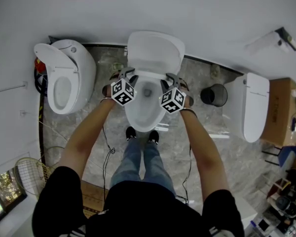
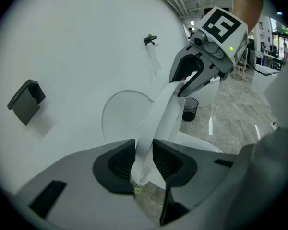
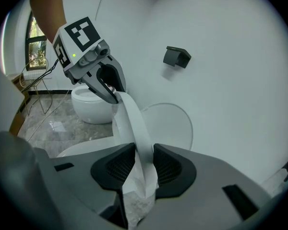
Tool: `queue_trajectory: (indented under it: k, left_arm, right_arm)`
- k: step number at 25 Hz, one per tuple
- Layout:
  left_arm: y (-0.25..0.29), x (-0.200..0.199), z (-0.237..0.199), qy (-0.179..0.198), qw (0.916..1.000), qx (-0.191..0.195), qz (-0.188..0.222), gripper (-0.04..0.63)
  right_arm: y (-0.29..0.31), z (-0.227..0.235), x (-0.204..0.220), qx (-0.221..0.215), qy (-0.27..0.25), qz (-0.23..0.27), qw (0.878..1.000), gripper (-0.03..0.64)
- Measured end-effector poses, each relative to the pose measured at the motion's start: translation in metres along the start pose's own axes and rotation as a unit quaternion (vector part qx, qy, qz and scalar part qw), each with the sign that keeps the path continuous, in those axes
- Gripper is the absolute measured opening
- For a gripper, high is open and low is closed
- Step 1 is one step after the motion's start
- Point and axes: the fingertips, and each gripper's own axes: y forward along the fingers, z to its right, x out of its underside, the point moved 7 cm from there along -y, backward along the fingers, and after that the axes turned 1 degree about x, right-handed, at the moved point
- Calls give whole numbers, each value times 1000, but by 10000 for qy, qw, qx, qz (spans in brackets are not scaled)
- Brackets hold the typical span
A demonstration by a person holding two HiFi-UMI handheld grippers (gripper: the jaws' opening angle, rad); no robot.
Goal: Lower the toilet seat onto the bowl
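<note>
In the head view a white toilet bowl [image 1: 145,110] stands against the wall between my feet, with its lid [image 1: 154,51] raised against the wall. The toilet seat [image 1: 149,74] is lifted off the bowl and held tilted at both sides. My left gripper [image 1: 127,74] is shut on its left side, and the white band of the toilet seat [image 2: 161,114] runs out from between the left gripper's [image 2: 144,159] pads. My right gripper [image 1: 170,77] is shut on the other side, where the seat [image 3: 132,121] sits between that gripper's [image 3: 144,164] pads.
A second toilet [image 1: 64,75] with its lid up stands at the left, and a third [image 1: 251,105] at the right. A black waste bin [image 1: 214,95] sits between the middle and right toilets. A cardboard box [image 1: 282,110] is at far right. Cables [image 1: 106,154] trail on the marble floor.
</note>
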Motion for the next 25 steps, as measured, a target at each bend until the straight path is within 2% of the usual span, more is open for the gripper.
queue_trajectory:
  k: [8, 16, 25]
  left_arm:
    - [-13, 16, 26, 489, 9986, 78, -198, 109]
    - [-24, 32, 52, 587, 9977, 137, -323, 109]
    - [-30, 52, 83, 762, 9955, 277, -491, 118]
  right_arm:
    - [-16, -27, 9, -132, 52, 34, 9999, 133]
    - [-28, -57, 20, -208, 37, 77, 9997, 135]
    - [-38, -94, 35, -291, -339, -5, 9990, 135]
